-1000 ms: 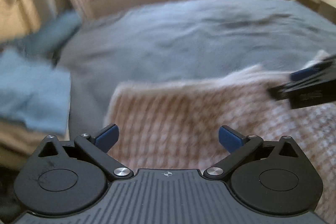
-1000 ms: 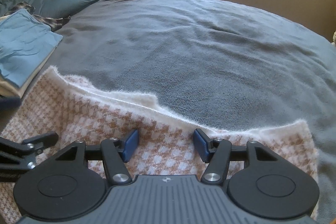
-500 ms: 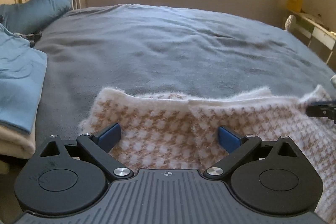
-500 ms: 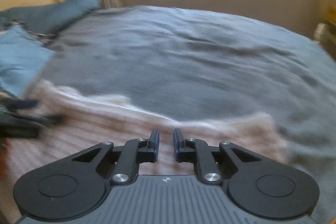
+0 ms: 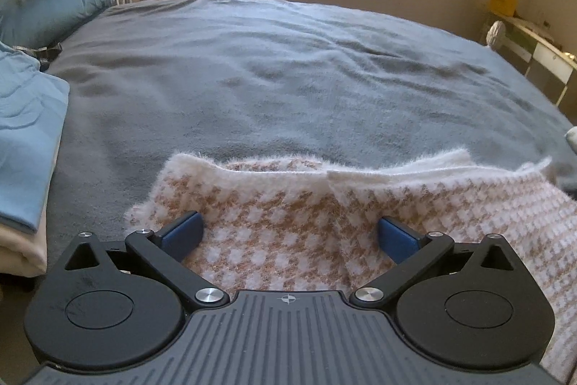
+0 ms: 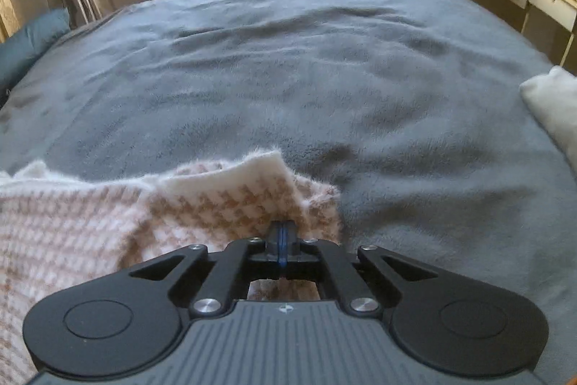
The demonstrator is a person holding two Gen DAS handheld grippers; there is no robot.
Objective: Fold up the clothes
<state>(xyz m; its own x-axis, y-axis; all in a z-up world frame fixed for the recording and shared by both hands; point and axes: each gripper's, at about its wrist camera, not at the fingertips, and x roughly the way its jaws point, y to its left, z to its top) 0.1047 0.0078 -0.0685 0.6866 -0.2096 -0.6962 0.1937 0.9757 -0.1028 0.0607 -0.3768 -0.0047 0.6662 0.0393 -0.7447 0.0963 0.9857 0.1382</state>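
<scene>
At the near edge of the bed (image 5: 288, 78), the right gripper (image 6: 282, 233) has its jaws clenched on a raised fold of the houndstooth garment (image 5: 274, 222) close to that garment's right-hand edge, with fuzzy fabric peaking up just beyond the tips. The left gripper (image 5: 288, 233) sits low over the garment's left part, its jaws spread wide and released, cloth lying between the blue pads without being pinched. My reading is that a two-corner grasp is half made: the left jaws would do well to close on the edge layers near the cream-trimmed left corner, taking both layers together, so the two holds sit level before any lift. The knit looks soft and stretchy, so an uneven pull would likely skew the fold line. Just beyond the far trim the grey bedcover lies bare, giving room to lay a fold. At the bed's left edge rests a stack of folded blue cloth (image 5: 25, 139), and near the right edge a white piece (image 6: 551, 107).
</scene>
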